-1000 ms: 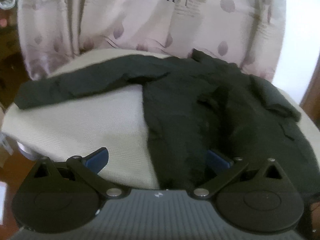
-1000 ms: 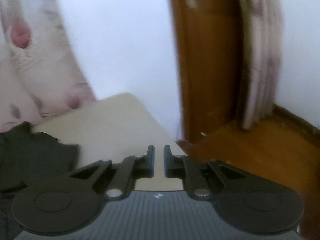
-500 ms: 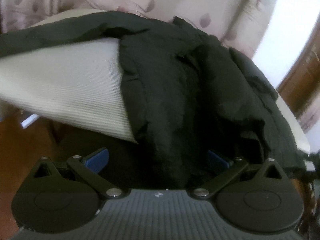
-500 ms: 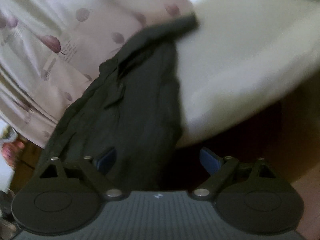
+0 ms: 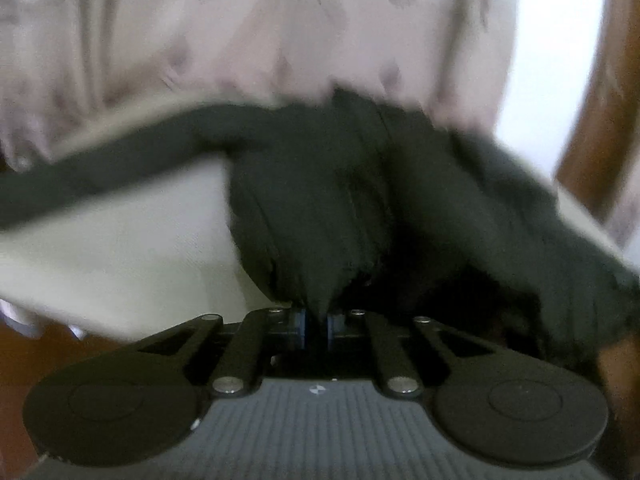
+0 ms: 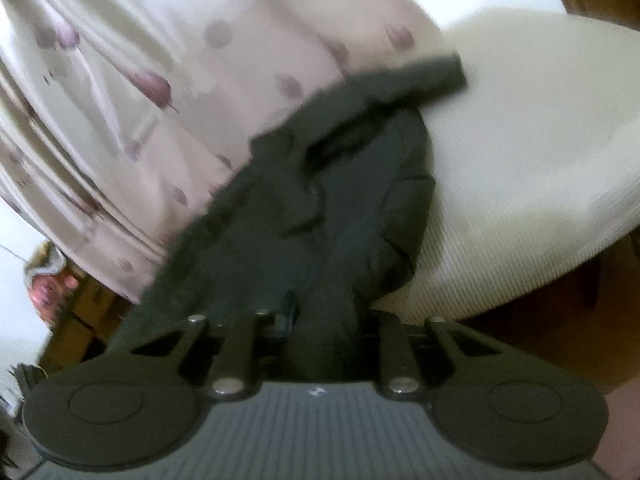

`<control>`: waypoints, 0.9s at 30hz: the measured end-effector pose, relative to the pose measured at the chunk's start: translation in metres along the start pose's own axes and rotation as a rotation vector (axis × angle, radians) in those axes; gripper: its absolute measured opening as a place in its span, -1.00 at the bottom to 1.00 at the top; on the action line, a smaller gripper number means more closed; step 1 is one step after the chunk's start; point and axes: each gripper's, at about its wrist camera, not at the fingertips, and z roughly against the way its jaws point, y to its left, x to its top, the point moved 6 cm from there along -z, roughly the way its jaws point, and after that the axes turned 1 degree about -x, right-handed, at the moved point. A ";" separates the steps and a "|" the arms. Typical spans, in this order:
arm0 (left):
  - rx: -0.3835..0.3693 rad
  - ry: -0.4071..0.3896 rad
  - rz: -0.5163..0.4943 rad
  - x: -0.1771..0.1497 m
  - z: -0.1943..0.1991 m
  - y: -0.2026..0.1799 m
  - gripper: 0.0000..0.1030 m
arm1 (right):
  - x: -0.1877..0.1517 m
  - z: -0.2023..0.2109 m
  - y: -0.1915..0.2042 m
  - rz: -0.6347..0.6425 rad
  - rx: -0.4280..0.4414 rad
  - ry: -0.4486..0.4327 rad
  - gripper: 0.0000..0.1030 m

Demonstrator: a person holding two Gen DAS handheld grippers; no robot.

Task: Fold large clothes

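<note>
Hem of the dark jacket (image 5: 320,208), spread over the cream surface (image 5: 120,232) with one sleeve out sideways, is pinched at its near edge by the closing fingers of the left gripper (image 5: 316,326). Fabric is likewise bunched between the closing right gripper (image 6: 320,320) fingers. For a clean fold, both corners should be lifted together and kept taut, judged from the slack between them.

Curtain (image 5: 240,40), pale pink with purple motifs, upper frame. White wall (image 5: 560,48), upper right. Brown wood door frame (image 5: 600,92), right edge. Cream cloth-covered table (image 6: 540,160). Wood floor (image 5: 24,336), lower left.
</note>
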 end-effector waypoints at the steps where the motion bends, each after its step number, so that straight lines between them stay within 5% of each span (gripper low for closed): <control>1: 0.014 -0.024 0.016 0.009 0.014 0.011 -0.76 | 0.002 0.007 0.002 -0.008 0.008 -0.007 -0.62; 6: 0.051 0.000 0.031 0.010 0.045 0.044 -0.73 | -0.020 0.026 -0.011 -0.018 -0.008 0.075 -0.61; 10: 0.139 0.030 -0.014 -0.021 0.037 0.049 -0.44 | -0.019 0.023 -0.037 -0.024 -0.171 0.087 -0.41; 12: 0.148 0.005 0.014 -0.021 0.043 0.053 0.03 | 0.007 0.025 -0.036 -0.024 -0.212 0.010 -0.19; 13: 0.148 -0.025 0.030 -0.015 0.048 0.055 0.22 | 0.020 0.024 -0.029 0.012 -0.226 -0.027 0.22; 15: 0.175 -0.113 0.061 -0.001 0.062 0.061 0.86 | 0.049 0.017 -0.016 0.091 -0.222 -0.101 0.72; 19: 0.201 -0.242 0.073 0.020 0.086 0.058 0.99 | 0.116 -0.035 -0.026 0.007 -0.152 -0.107 0.75; 27: 0.134 -0.173 0.151 0.019 0.065 0.040 0.99 | 0.189 -0.165 -0.096 -0.321 -0.186 -0.023 0.77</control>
